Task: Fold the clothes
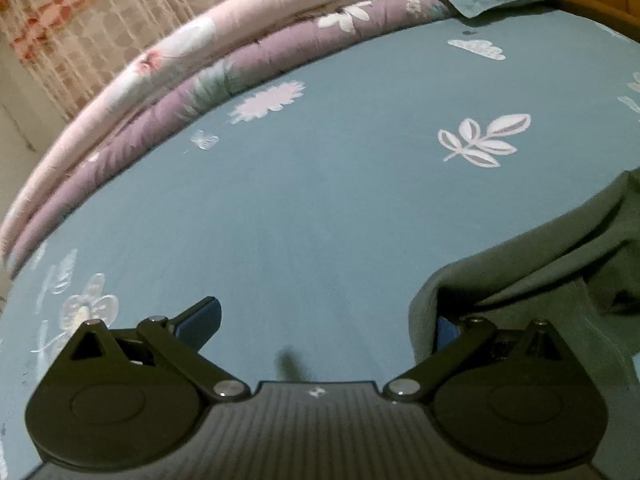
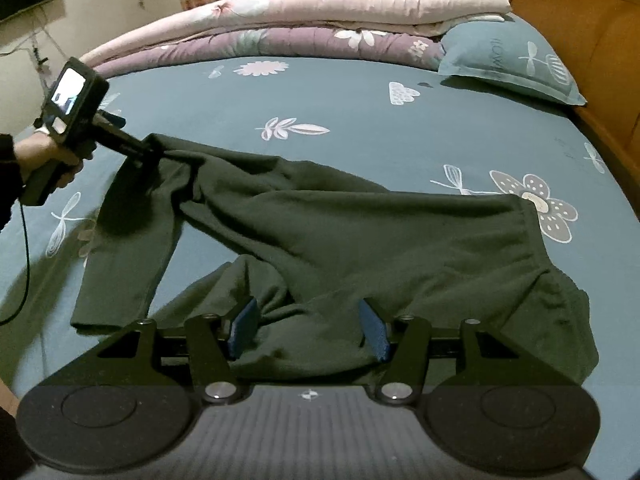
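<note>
Dark green trousers (image 2: 340,240) lie spread across the teal bedsheet (image 2: 360,92), waistband toward my right, legs toward my left. One leg lies fairly flat. The other is bunched and twisted near the crotch, directly in front of my right gripper (image 2: 308,332).

Left gripper (image 2: 150,152): in the right wrist view it reaches into the cloth at the far leg's end, where the fabric rises in a small peak. In its own view the jaws stand wide apart, with cloth draped over the right-hand finger (image 1: 444,332). I judge it released, the fabric hooked on one finger rather than pinched.

Right gripper: jaws apart, blue pads (image 2: 244,326) straddling a fold of the bunched cloth and not closed on it.

Garment is not folded: no neat stack, edges unaligned.

Notes for doing this step well, as judgement:
- Get a true pinch on the leg hem with the left; a hooked finger will likely slip under tension.
- Close the right on a single layer edge, not the whole wad.
- Pull both ends apart low over the sheet to flatten the twist, then lay leg on leg, seams matched.

Folded quilts (image 2: 280,24) and the pillow (image 2: 508,64) sit well clear at the far side.
</note>
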